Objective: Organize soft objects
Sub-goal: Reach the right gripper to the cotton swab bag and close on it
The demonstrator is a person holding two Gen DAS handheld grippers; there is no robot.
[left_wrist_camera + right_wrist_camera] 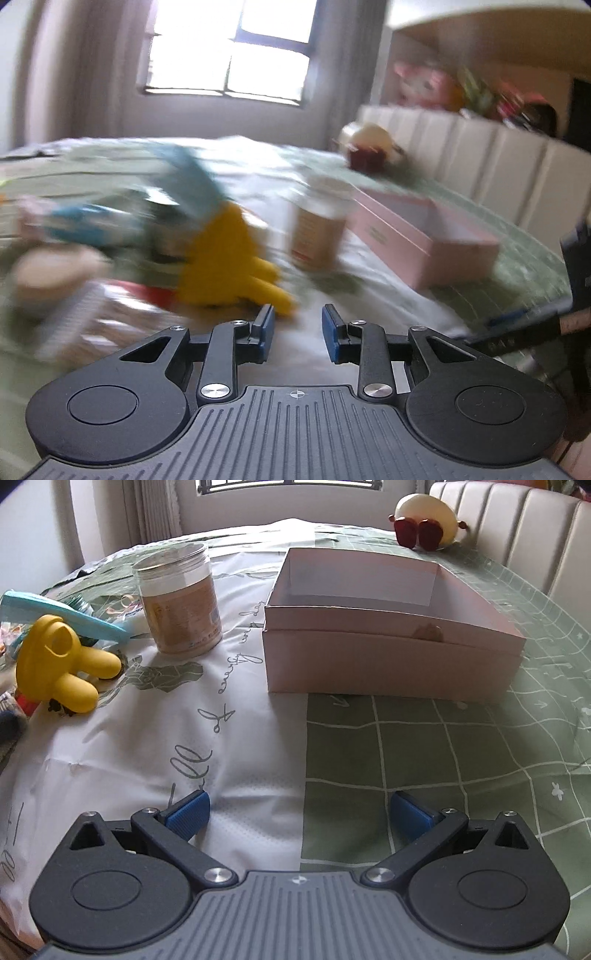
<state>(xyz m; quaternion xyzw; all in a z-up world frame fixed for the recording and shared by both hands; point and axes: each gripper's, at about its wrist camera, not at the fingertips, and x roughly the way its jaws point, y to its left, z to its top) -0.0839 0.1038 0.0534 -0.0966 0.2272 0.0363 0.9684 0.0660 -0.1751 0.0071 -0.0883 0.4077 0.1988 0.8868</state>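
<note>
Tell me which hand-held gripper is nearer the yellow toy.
Left. The left hand-held gripper sits just short of the yellow toy; the right hand-held gripper is well back, the yellow toy far to its left.

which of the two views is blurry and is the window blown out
Left wrist view: motion-smeared, the yellow soft toy and pink open box streaked; the window glares white. Right wrist view: sharp, only fisheye bending at the edges.

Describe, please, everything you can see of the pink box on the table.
The pink box is a shallow rectangular open-topped tray, apparently cardboard, with a seam along its front wall and a small brown mark near the rim. It looks empty. It sits flat on the patterned tablecloth, right of the clear jar, touching nothing else.
</note>
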